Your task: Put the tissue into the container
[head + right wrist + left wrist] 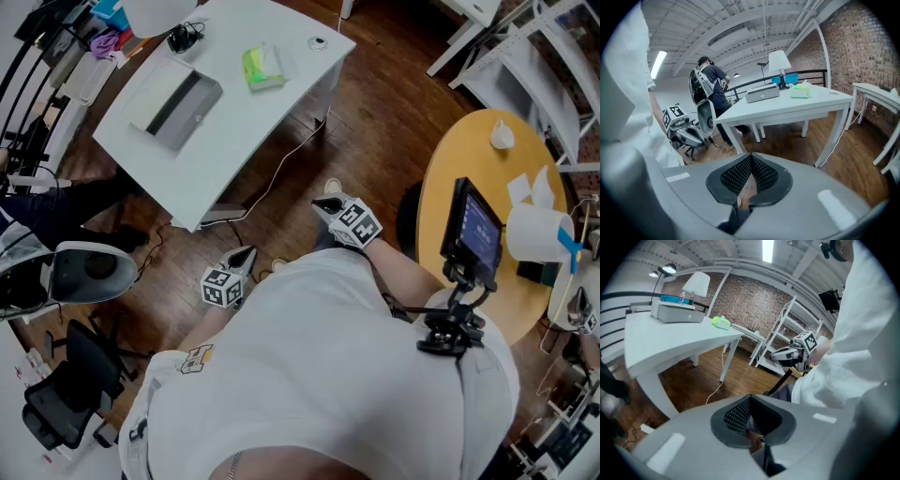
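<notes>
grippers idle at the torso, well apart from the table [234, 131]; judged a resting posture before approach. left gripper [750, 398] clenched, empty; right gripper [750, 158] clenched, empty. tissue [263, 67] lies on the table near a grey box [178, 103], possibly the container, untouched.

Your white shirt [347, 375] hides both arms; of the left gripper [242, 258] and right gripper [328, 207] only cubes and jaw tips show. Top edge cuts the lamp [159, 11]; print on the green tissue pack [262, 67] is too small to read.
</notes>
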A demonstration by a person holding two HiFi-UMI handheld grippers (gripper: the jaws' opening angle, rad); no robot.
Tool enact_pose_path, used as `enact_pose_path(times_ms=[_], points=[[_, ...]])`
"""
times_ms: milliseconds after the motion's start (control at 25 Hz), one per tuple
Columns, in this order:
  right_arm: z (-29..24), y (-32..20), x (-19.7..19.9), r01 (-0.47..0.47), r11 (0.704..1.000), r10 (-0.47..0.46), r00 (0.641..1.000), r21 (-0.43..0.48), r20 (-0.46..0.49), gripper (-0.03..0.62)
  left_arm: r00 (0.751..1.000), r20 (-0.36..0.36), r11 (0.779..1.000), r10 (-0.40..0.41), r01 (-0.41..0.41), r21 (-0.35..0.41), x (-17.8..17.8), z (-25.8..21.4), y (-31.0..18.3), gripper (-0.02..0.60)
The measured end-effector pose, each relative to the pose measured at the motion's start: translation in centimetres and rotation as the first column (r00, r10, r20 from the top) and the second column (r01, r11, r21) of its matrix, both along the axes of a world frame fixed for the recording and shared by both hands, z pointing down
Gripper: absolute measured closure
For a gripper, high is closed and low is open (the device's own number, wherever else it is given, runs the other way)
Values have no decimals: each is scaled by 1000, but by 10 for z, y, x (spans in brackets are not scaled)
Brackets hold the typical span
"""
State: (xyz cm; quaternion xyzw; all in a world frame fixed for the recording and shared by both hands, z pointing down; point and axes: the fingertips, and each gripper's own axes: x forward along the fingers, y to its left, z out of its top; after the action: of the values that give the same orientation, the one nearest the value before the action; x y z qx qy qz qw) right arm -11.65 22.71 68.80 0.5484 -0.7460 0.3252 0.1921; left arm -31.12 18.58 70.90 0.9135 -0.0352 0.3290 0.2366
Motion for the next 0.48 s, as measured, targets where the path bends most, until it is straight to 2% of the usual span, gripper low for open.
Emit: enact_pose_path(times_ms=[240, 480], points=[[-18, -42, 121, -9, 999, 6, 997, 32, 77, 594, 998, -1, 996, -60, 60, 59, 142, -19, -48, 581], [-25, -74, 186, 58, 997, -65, 991, 59, 115, 594, 983, -21, 963, -182, 182, 200, 251, -66, -126, 581]])
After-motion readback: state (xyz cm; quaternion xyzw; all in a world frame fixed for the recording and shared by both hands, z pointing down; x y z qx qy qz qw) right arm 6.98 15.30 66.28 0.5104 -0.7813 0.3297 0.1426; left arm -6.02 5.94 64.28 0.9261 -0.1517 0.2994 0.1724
